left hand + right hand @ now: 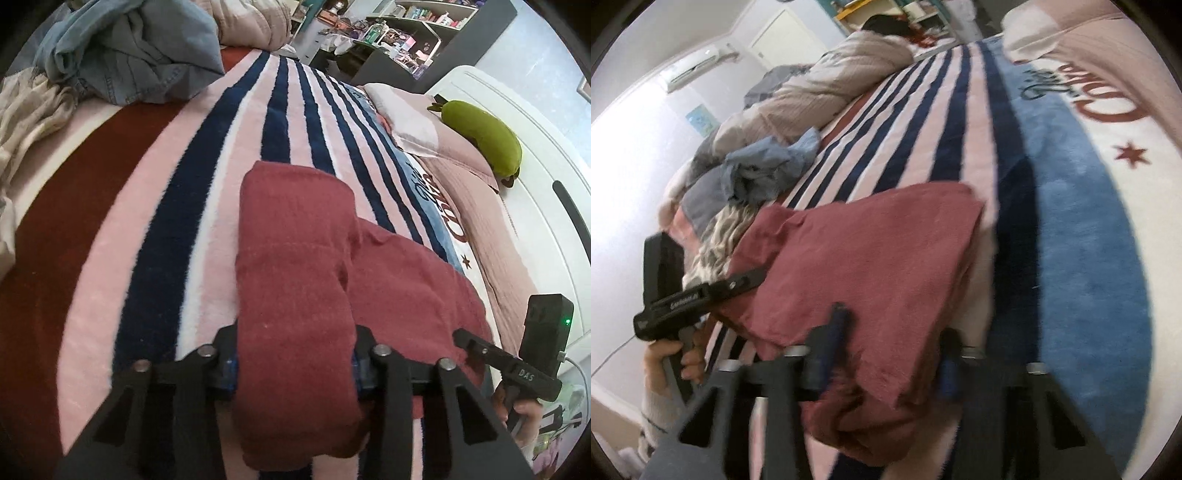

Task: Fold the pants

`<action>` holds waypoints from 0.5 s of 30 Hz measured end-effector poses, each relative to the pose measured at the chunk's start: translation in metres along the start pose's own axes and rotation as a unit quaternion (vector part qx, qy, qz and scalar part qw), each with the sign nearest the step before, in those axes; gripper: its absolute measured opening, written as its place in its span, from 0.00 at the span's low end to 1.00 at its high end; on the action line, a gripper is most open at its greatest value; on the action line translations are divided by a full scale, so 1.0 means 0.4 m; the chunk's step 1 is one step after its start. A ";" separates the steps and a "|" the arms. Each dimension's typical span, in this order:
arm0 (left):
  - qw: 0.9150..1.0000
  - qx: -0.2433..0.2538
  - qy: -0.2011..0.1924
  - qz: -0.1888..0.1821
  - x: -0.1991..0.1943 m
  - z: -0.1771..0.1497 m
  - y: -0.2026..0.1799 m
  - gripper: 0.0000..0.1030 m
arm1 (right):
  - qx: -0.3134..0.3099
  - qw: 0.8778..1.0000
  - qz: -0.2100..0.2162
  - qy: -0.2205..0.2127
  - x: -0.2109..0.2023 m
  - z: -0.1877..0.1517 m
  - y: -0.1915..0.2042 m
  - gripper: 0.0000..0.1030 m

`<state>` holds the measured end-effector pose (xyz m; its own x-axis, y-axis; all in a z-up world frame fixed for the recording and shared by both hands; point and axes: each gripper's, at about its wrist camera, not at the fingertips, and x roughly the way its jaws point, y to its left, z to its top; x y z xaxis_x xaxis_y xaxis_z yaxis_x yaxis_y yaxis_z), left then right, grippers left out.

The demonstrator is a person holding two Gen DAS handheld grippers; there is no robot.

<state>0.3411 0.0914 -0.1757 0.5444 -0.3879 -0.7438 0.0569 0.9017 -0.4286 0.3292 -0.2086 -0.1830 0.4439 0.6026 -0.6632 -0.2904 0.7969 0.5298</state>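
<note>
The dark red pants (pixel 295 266) lie folded on the striped blanket (pixel 177 206). In the left wrist view a thick folded band of them runs between my left gripper's (pixel 295 365) fingers, which are closed against it. My right gripper shows at the right edge (pixel 476 345), over the pants' far side. In the right wrist view the pants (pixel 871 258) fill the middle and my right gripper (pixel 890 354) has its fingers on both sides of the near fold. My left gripper (pixel 738 282) shows at the left, touching the pants' edge.
A heap of blue and beige clothes (pixel 122 51) lies at the far left of the bed. A green plush toy (pixel 484 136) and pink pillows (pixel 417 122) lie by the white headboard (pixel 546 155). Cluttered shelves (pixel 402 26) stand beyond the bed.
</note>
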 end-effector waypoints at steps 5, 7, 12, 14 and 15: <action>1.000 0.022 -0.012 0.011 -0.031 0.000 -0.031 0.24 | -0.022 0.999 -0.015 -0.021 -0.028 0.001 0.041 0.10; 1.000 0.023 -0.019 0.000 -0.059 0.002 -0.035 0.22 | -0.023 0.999 -0.013 -0.029 -0.048 0.006 0.059 0.09; 0.999 0.029 -0.043 -0.015 -0.161 0.002 -0.039 0.21 | -0.041 0.998 -0.011 -0.045 -0.104 0.008 0.131 0.09; 0.998 0.036 -0.057 -0.015 -0.214 0.001 -0.042 0.21 | -0.047 0.998 -0.009 -0.049 -0.123 0.003 0.166 0.09; 0.997 0.038 -0.061 -0.015 -0.235 0.001 -0.041 0.21 | -0.052 0.997 -0.008 -0.052 -0.134 0.001 0.188 0.09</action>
<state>0.2894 0.1131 -0.0986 0.6397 -0.3926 -0.6608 0.1356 0.9039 -0.4058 0.2840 -0.1811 -0.1074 0.5335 0.5867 -0.6093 -0.3660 0.8095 0.4590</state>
